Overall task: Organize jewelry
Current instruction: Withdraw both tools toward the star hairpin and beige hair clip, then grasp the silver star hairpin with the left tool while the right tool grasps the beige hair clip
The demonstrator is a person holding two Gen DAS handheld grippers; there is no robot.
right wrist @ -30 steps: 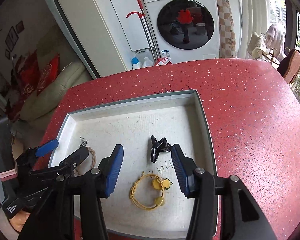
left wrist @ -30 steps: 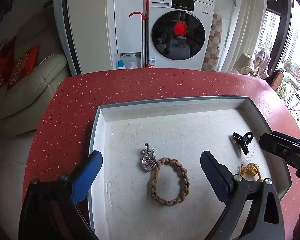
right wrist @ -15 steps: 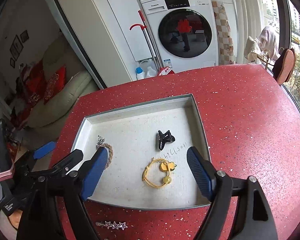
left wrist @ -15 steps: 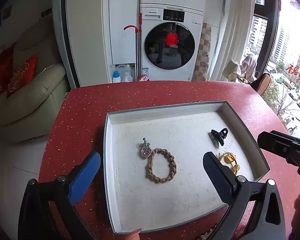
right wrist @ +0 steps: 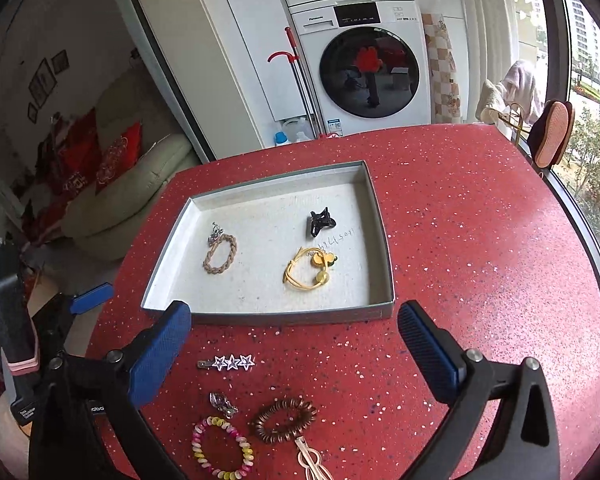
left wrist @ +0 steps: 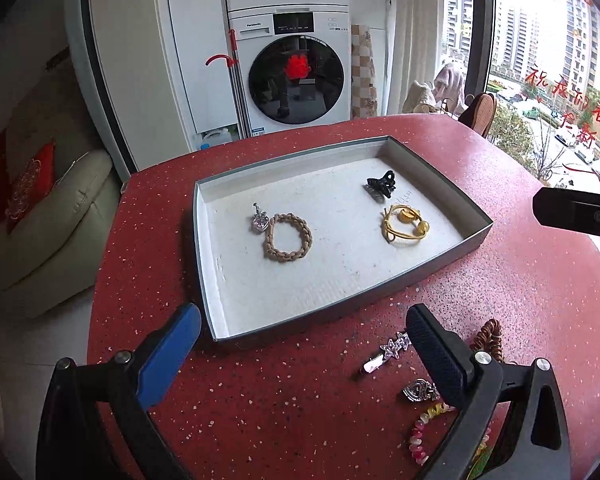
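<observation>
A grey tray (left wrist: 452, 252) (right wrist: 260, 317) sits on the red table. In it lie a braided tan band (left wrist: 287, 237) (right wrist: 220, 255), a silver heart pendant (left wrist: 259, 220) (right wrist: 215, 234), a black claw clip (left wrist: 381, 185) (right wrist: 320, 222) and a yellow hair tie (left wrist: 404, 225) (right wrist: 310, 270). In front of the tray lie a star hair clip (left wrist: 388, 351) (right wrist: 228, 362), a silver charm (right wrist: 223, 404), a brown coil tie (right wrist: 286, 420), a pink-yellow coil bracelet (right wrist: 222, 454) and a gold clip (right wrist: 312, 462). My left gripper (left wrist: 300, 356) and right gripper (right wrist: 296, 352) are open and empty, above the table in front of the tray.
The red table's (right wrist: 480, 240) curved edge runs along the right by the window. A washing machine (right wrist: 364, 56) and a cream sofa (left wrist: 40, 216) stand beyond the table. The right gripper's body (left wrist: 576, 212) shows at the right of the left wrist view.
Both grippers have pulled back and up from over the tray. The loose jewelry in front of the tray has come into view. Both stay open.
</observation>
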